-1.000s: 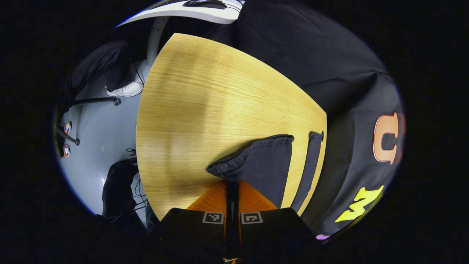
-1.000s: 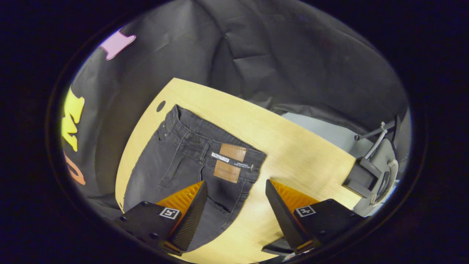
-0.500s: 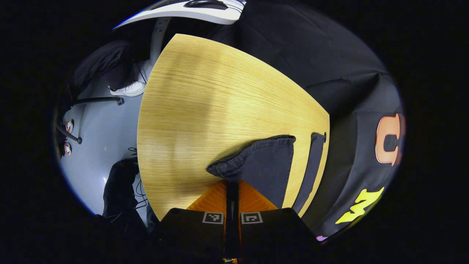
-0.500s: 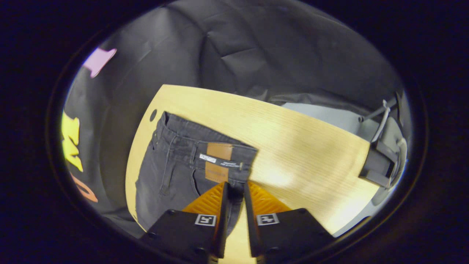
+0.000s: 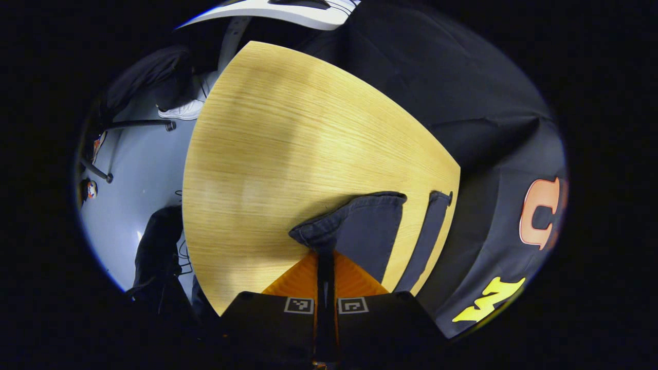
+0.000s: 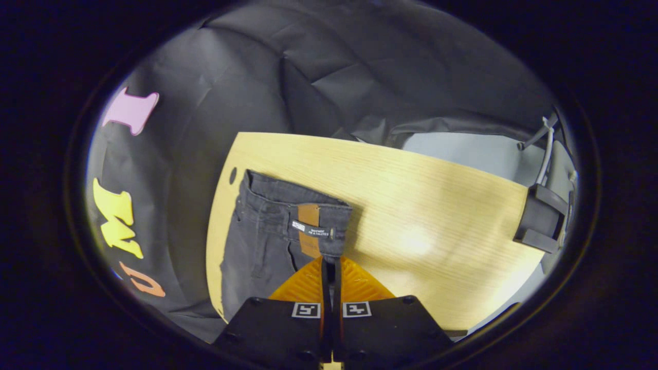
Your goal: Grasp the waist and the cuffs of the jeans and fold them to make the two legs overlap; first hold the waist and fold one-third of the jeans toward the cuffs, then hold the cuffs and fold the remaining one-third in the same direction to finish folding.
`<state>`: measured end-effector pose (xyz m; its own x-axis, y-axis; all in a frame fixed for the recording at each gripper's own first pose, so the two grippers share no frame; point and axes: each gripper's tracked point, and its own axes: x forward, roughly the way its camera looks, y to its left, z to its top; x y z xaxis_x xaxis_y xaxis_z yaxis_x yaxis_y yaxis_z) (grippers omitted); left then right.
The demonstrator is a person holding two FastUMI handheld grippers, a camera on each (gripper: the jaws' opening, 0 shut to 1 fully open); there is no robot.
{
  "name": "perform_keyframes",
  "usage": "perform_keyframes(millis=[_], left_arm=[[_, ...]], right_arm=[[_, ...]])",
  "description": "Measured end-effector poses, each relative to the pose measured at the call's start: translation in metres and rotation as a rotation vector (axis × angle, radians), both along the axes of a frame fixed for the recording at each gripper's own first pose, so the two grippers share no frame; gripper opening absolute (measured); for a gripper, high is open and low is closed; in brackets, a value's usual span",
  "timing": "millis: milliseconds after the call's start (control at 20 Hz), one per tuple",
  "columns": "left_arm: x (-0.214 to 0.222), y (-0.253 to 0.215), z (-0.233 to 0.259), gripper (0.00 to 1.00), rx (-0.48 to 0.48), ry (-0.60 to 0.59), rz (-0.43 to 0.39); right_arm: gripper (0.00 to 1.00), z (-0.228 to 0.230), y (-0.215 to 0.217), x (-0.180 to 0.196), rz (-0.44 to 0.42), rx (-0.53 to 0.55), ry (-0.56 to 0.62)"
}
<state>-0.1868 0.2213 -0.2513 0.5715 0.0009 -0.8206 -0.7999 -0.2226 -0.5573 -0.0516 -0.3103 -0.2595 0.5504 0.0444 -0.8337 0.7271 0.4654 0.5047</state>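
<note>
Pinching the jeans [image 6: 272, 231] waist at the right claw [image 6: 331, 263] tips.

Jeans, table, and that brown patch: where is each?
jeans [image 6: 259, 241], right gripper view, seat panel.
table [image 5: 288, 133], left gripper view, bare wooden top.
brown patch [image 6: 308, 213], right gripper view, upper half at waistband.

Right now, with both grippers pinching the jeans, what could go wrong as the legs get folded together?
1. The right gripper grips only a thin edge of the waist; the denim may slip out.
2. The left gripper holds just one cuff, so the legs may overlap crookedly.
3. The jeans lie near the table edge and could slide off.
</note>
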Motion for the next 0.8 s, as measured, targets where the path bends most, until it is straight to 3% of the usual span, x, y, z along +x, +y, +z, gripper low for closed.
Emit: perform_keyframes(millis=[150, 400, 500, 800], left_arm=[[0.031, 0.006, 0.036, 0.03, -0.032, -0.093, 0.048], [0.089, 0.017, 0.09, 0.04, -0.001, -0.194, 0.041], [0.117, 0.019, 0.108, 0.04, 0.02, -0.229, 0.03], [0.191, 0.034, 0.119, 0.03, 0.069, -0.246, -0.003]], right_arm=[[0.01, 0.03, 0.014, 0.023, 0.001, 0.048, -0.08], [0.05, 0.086, 0.041, 0.075, 0.074, 0.057, -0.213], [0.01, 0.101, 0.051, 0.101, 0.105, 0.053, -0.253], [0.01, 0.101, 0.067, 0.161, 0.128, 0.05, -0.292]])
